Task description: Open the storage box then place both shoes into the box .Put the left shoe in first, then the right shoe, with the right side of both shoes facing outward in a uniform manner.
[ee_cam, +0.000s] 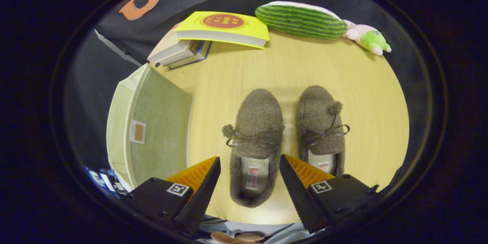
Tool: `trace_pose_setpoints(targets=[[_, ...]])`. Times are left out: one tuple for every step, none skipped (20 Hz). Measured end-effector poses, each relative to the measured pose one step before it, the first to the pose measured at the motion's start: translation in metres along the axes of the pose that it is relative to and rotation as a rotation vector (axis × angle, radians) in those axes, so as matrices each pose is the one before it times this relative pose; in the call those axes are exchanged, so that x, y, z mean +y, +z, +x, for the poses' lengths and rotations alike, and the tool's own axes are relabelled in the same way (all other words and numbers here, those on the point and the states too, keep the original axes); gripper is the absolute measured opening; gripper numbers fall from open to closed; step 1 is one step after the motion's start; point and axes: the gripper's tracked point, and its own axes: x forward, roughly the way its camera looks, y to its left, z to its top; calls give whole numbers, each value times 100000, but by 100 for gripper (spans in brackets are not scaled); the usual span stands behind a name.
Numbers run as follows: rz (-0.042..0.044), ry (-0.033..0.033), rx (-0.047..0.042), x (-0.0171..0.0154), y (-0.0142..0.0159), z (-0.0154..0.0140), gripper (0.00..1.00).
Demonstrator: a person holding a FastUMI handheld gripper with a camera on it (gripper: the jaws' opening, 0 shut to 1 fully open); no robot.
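The claw (249,167) stood apart at the bottom of the frame, its fingers flanking the heel of the left shoe (254,145) without touching it. The right shoe (321,129) lay just beside it on the bench (236,84), and the storage box (152,122) sat at the left, lid down.

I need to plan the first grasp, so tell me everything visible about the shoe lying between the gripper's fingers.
The left slipper is a brown, fuzzy, fleece-like moccasin with a dark thin lace tied in a bow across the vamp and a pompom on the lace end. Its light insole carries a small red label. It lies flat, upright on the wooden table, toe pointing away, heel opening between the open gripper fingers, which do not touch it. The matching right slipper lies parallel beside it, apart.
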Motion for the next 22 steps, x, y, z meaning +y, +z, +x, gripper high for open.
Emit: trace_pose_setpoints(targets=[[187,638,1672,-167,-214,543,98],[509,-538,1554,-332,-209,413,95],[-528,-959,582,-275,59,378,91],[-1420,-2491,271,-544,139,391,88],[-1282,-4421,314,-889,220,368,81],[-861,-4430,176,-790,51,438,75],[-3387,-3785,-1464,-533,514,372,63],[-4896,-1708,-2271,-159,423,178,58],[-3984,479,-2705,294,509,145,52],[-605,-645,580,41,-268,486,39],[1876,-2057,2169,-219,-569,551,26],[417,-886,3115,-384,-617,797,22],[1989,1286,-412,-82,84,30,12],[2041,1829,247,210,148,53,11],[1843,2000,-292,141,27,-298,7],[340,1773,-240,-4,-17,-146,7],[1613,2043,72,185,-129,-241,6],[2839,2404,365,285,-149,-430,6],[2631,1770,1943,35,-280,-296,6],[3151,1299,1271,70,-283,-503,6],[1176,669,801,277,-165,-621,6],[98,471,-860,-1,-31,-838,6]])
